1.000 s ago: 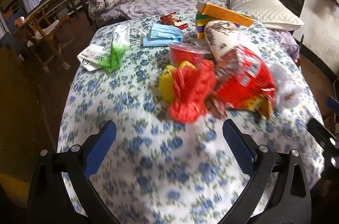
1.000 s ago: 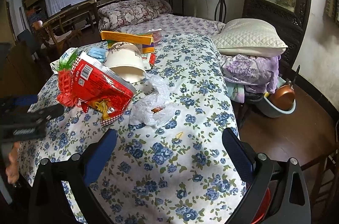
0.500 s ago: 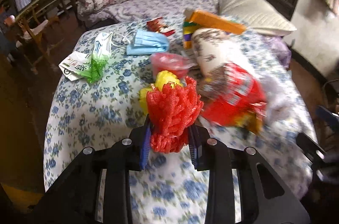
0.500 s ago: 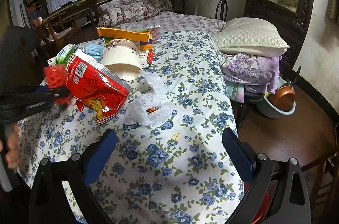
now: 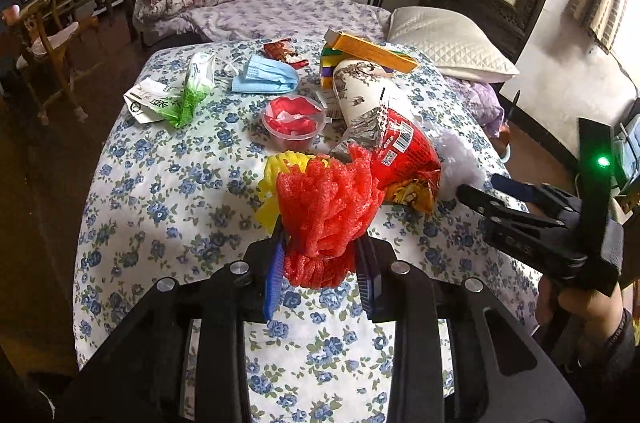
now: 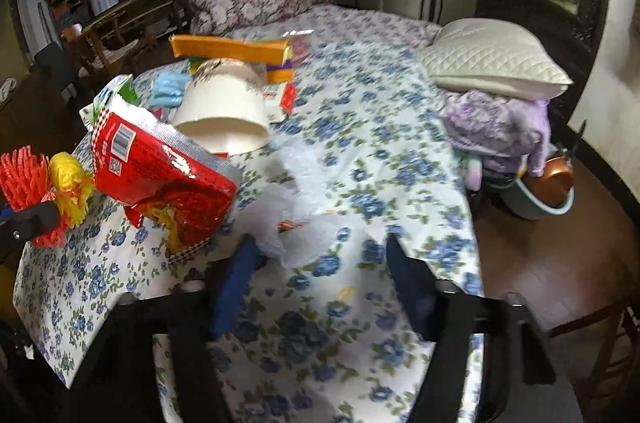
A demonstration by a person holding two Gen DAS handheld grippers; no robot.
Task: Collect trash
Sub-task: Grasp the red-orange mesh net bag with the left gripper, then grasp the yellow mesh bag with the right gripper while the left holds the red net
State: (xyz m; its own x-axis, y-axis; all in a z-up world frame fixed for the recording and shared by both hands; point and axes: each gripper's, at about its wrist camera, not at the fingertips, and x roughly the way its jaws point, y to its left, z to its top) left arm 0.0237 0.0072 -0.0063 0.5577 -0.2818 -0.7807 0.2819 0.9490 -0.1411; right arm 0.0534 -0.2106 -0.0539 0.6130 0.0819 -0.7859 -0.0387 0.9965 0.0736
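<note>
- Left wrist view: the left tongs (image 5: 320, 263) are clenched on a red foam net (image 5: 326, 211), which is gripped at its lower end between the two blue pads.
- A yellow foam net (image 5: 276, 179) is seen just behind the red one, touching it, on the flowered table (image 5: 160, 207).
- Ahead and to the right of these tongs a red snack bag (image 5: 400, 159) is propped against a tipped white paper cup (image 5: 360, 91); a clear tub with red contents (image 5: 294, 121) is placed straight ahead.
- Farther ahead a blue face mask (image 5: 264, 79) and a green wrapper (image 5: 192, 95) are laid.
- Right wrist view: the right tongs (image 6: 320, 287) are held released, with nothing between the pads, though the frame is blurred.
- A crumpled clear plastic bag (image 6: 296, 207) is found just ahead of them on the table, beside the red snack bag to the left.
</note>
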